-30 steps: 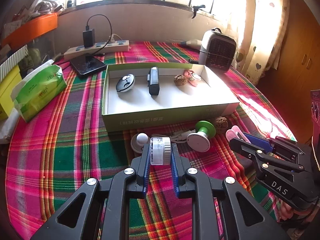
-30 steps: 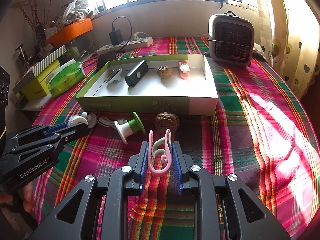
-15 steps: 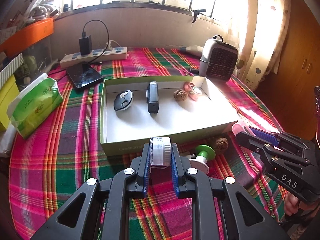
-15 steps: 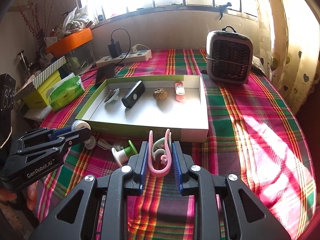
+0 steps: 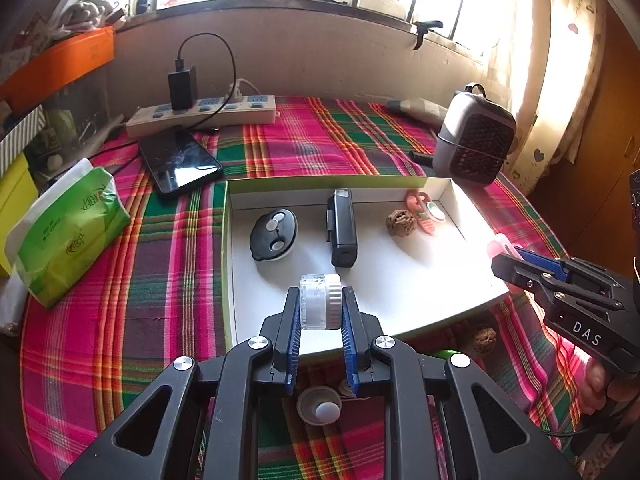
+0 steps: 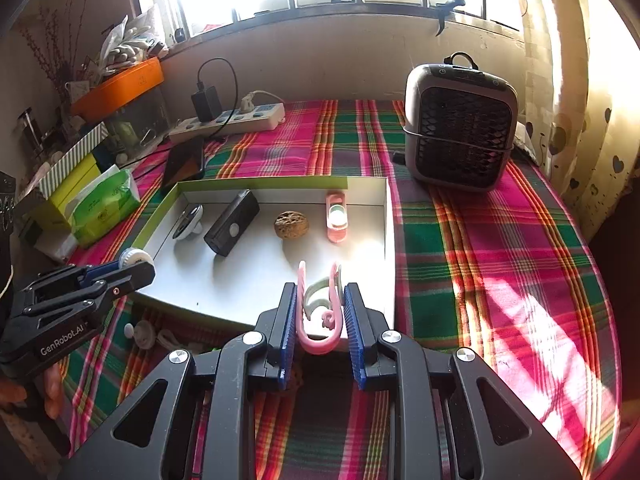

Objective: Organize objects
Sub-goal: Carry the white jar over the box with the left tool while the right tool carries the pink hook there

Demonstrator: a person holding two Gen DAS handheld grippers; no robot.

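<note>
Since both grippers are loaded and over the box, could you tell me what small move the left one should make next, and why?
Probably lower the left gripper and release inside the box. It is shut on the white roll, which hangs above bare floor in front of the round black case and the black device, so setting it down there should disturb neither. The right gripper, shut on the pink clip, could follow.

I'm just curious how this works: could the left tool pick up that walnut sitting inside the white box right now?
Probably not yet. The left tool is shut on a small white roll, so it has no room for the walnut. Otherwise nothing stands between them in the box.
</note>
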